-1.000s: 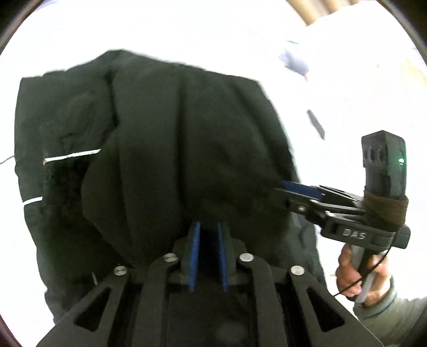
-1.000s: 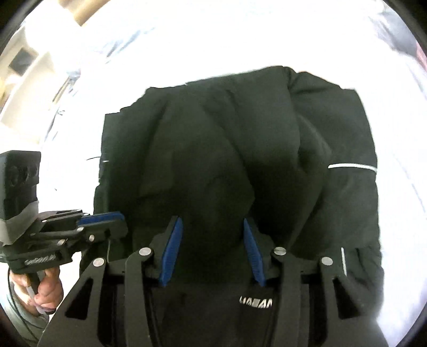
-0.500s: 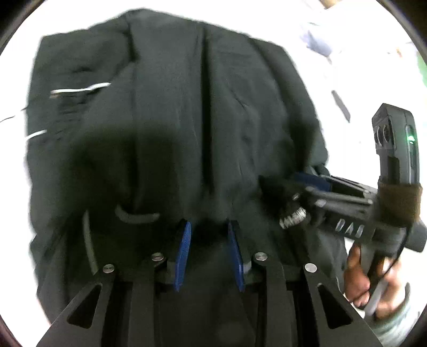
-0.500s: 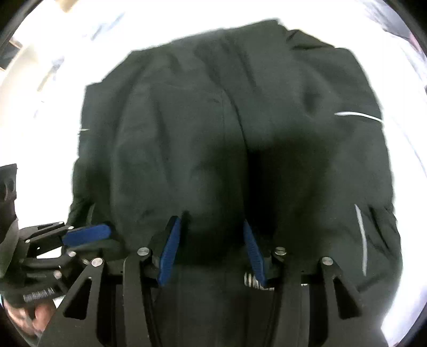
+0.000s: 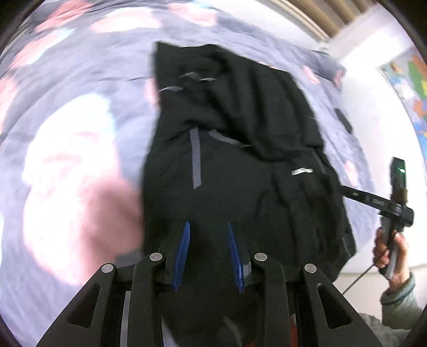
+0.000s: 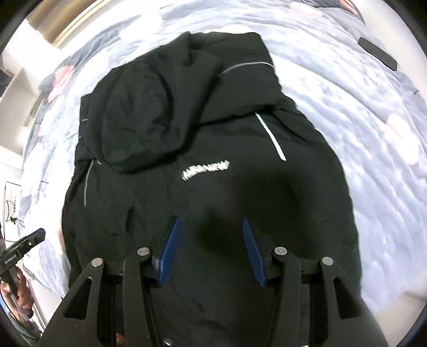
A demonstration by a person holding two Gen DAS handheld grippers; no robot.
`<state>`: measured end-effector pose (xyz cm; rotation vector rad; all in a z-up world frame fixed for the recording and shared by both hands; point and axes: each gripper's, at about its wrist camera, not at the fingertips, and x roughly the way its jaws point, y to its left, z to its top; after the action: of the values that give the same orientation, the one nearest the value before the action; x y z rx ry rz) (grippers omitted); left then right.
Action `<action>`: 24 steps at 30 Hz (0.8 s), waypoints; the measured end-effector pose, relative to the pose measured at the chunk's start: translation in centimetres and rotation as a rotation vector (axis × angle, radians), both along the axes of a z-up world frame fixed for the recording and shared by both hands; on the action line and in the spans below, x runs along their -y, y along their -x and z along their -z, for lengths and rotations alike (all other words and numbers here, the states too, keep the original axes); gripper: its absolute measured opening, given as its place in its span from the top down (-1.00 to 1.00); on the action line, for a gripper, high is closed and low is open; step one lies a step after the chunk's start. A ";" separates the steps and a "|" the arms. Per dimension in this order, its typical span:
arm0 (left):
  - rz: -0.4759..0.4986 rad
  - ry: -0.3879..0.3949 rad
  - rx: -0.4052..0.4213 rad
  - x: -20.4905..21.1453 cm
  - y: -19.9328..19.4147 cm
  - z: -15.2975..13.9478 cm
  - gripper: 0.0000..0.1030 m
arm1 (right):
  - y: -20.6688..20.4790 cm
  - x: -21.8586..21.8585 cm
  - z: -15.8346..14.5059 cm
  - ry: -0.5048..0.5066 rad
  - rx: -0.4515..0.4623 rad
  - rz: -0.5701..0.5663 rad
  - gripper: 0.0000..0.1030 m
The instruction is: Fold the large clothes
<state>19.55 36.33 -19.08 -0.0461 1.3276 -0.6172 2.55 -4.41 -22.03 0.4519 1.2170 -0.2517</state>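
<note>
A black hooded jacket (image 6: 202, 160) with grey reflective stripes and a white chest logo lies folded on a floral bedspread (image 6: 360, 133). It also shows in the left wrist view (image 5: 240, 165). My left gripper (image 5: 208, 232) is open and empty above the jacket's near edge. My right gripper (image 6: 209, 227) is open and empty over the jacket's lower front. The right gripper's handle (image 5: 395, 202) shows at the jacket's right side, the left gripper's tip (image 6: 26, 241) at the jacket's left.
A dark phone-like slab (image 6: 377, 53) lies on the bedspread at the far right. A wooden headboard (image 5: 320, 16) and a white wall (image 5: 373, 80) stand beyond the bed. A bed edge and furniture (image 6: 13, 88) sit at the left.
Both grippers have let go of the folded-over fabric and pulled back and up from the jacket. The left gripper's jaws have opened wider. The jacket now lies flat on the bed.
</note>
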 end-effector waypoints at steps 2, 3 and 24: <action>-0.051 -0.004 -0.017 -1.2 0.7 0.6 0.41 | 0.5 0.4 0.1 0.009 -0.004 -0.010 0.01; -0.091 0.005 -0.034 -2.2 1.2 0.8 0.41 | 0.8 0.8 0.1 0.009 -0.005 -0.015 0.01; -0.447 -0.028 -0.226 -3.4 9.1 8.1 0.11 | 11.3 12.6 5.7 -0.039 -0.186 -0.001 -0.34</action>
<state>10.50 39.74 -27.13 -0.3890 1.4825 -0.2163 -8.71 -17.01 -27.71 0.4698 1.4058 -0.2743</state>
